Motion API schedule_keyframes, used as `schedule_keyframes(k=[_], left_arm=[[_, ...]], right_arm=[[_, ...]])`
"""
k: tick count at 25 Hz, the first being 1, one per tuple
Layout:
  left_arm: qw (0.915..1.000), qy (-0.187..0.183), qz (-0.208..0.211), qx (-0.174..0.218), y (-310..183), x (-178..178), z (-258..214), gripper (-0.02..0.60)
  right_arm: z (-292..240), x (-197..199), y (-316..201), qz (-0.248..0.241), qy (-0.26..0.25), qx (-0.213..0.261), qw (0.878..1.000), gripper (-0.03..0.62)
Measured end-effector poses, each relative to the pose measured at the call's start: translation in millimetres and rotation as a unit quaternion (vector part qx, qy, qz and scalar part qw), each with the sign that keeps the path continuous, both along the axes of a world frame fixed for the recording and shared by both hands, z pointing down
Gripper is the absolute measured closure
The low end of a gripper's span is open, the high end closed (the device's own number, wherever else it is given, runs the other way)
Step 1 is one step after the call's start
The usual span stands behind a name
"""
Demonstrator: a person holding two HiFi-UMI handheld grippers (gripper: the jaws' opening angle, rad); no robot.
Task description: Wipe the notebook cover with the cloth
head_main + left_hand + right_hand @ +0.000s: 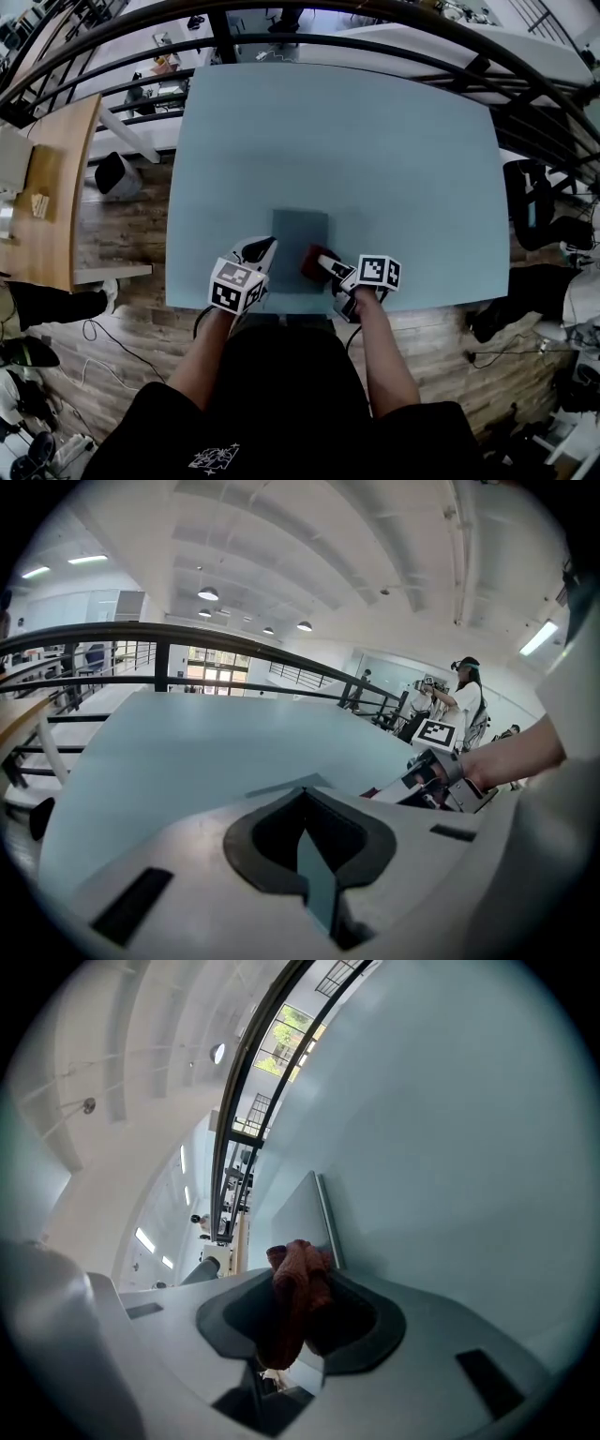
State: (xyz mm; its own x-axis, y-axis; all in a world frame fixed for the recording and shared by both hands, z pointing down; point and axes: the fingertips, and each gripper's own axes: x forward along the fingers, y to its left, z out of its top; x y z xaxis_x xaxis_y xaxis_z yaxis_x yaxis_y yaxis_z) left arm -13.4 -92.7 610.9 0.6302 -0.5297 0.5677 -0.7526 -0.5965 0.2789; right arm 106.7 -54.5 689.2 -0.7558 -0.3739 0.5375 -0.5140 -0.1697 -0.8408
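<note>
A grey-blue notebook [300, 232] lies flat near the front edge of the pale blue table [375, 159]. My left gripper [266, 247] sits at the notebook's left edge. In the left gripper view its jaws [302, 803] are closed with a thin grey-blue sliver between them, and the notebook [281, 786] lies just beyond. My right gripper [324, 262] is shut on a bunched red cloth [312, 262] at the notebook's lower right corner. In the right gripper view the cloth [298, 1288] fills the jaws, with the notebook [295, 1211] lying ahead.
A black curved railing [309, 37] runs round the table's far and right sides. A wooden desk [47, 187] stands to the left, beyond a gap of wood floor. The table's front edge [281, 309] is right behind both grippers. A person [466, 697] stands far off.
</note>
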Motion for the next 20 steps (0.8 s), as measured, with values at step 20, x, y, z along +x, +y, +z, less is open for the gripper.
schedule_keyframes(k=[20], left_arm=[[0.9996,0.008,0.029,0.0,2.8,6.4,-3.7,0.574]], right_arm=[[-17.2,28.9,10.4,0.062,-0.01,0.013,0.998,0.46]])
